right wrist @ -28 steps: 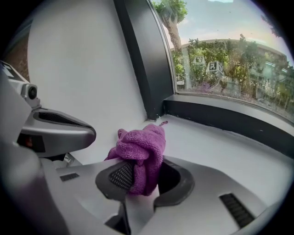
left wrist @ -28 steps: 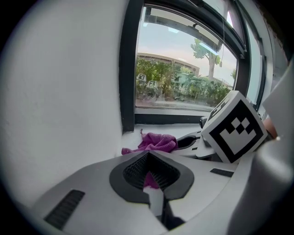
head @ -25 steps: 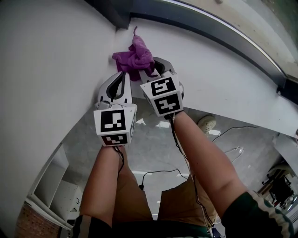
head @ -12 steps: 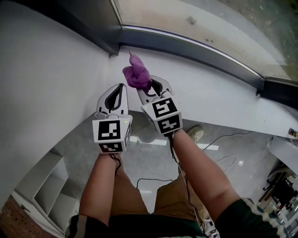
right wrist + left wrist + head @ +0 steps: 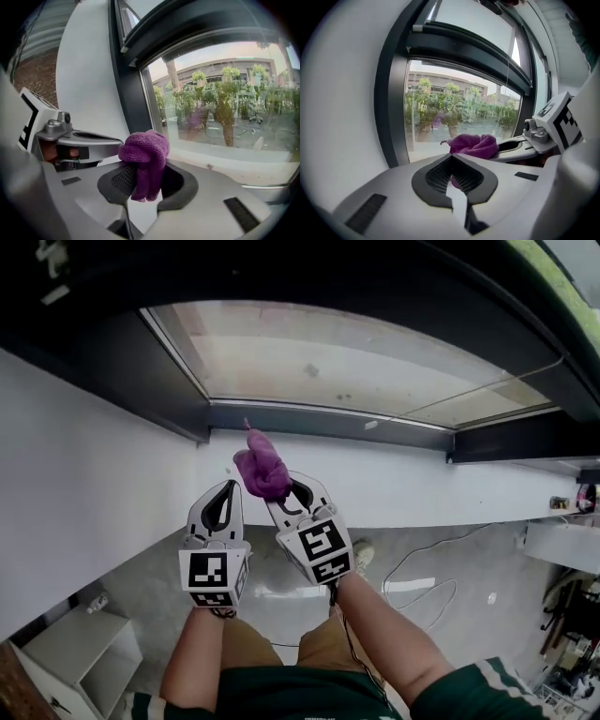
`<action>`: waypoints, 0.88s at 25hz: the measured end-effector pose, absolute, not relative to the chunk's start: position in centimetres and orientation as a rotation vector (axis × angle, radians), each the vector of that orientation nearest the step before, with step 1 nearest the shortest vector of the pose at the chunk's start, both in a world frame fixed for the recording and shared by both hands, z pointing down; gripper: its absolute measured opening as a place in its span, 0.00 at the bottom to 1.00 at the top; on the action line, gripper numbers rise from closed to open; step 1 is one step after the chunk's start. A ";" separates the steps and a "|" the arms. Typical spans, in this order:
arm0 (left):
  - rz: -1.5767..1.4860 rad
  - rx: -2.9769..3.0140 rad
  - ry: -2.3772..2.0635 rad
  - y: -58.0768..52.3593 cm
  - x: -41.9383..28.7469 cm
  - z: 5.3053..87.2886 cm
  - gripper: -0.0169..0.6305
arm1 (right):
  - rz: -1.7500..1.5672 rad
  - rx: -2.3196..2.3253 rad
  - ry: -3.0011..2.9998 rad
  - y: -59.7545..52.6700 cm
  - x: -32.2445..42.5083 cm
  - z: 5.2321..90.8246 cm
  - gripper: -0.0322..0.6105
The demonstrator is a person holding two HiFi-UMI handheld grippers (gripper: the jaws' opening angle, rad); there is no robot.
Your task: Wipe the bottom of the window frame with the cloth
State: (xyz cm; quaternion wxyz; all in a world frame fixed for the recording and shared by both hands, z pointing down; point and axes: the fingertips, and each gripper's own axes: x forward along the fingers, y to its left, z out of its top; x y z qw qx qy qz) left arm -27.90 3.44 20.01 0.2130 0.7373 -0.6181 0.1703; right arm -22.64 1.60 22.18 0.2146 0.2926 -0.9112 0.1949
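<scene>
Right gripper (image 5: 277,493) is clamped on the cloth (image 5: 261,468), which is bunched in a tight wad. The wad sits near the left corner of the dark bottom frame (image 5: 309,418), above the white sill (image 5: 403,482); can't tell if it touches. Left gripper (image 5: 225,491) is pinched closed on nothing, just beside.

Risks:
- Little cloth sticks out, so hard jaw tips may scrape the frame.
- The wad wipes only a narrow strip.
- Drag could pull the cloth out.
- The left gripper may snag it on the sweep.
</scene>
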 end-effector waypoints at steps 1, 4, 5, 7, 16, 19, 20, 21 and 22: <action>0.454 2.051 -1.707 3.6 -27.2 18.6 0.04 | 0.533 0.819 -2.533 1.9 -21.9 20.8 0.23; 0.416 2.112 -1.668 3.4 -24.6 14.5 0.04 | 0.523 0.875 -2.547 2.1 -19.4 16.7 0.23; 0.409 2.141 -1.652 3.2 -23.8 13.2 0.04 | 0.520 0.895 -2.554 2.1 -18.7 15.5 0.23; 0.396 2.205 -1.622 2.8 -22.2 10.5 0.04 | 0.521 0.918 -2.578 2.3 -17.4 13.1 0.23; 0.296 2.427 -1.492 1.4 -16.0 1.0 0.04 | 0.422 1.035 -2.642 3.1 -12.3 3.7 0.23; 0.289 2.482 -1.452 1.4 -14.2 -1.2 0.04 | 0.401 1.081 -2.658 3.3 -10.1 0.9 0.23; 0.283 2.498 -1.441 1.5 -13.7 -2.2 0.04 | 0.386 1.101 -2.655 3.4 -9.3 0.0 0.23; 0.280 2.519 -1.429 1.6 -13.2 -3.1 0.04 | 0.370 1.126 -2.649 3.4 -8.6 -0.9 0.23; 0.281 2.541 -1.419 1.8 -12.9 -3.8 0.04 | 0.358 1.155 -2.644 3.4 -7.9 -1.6 0.23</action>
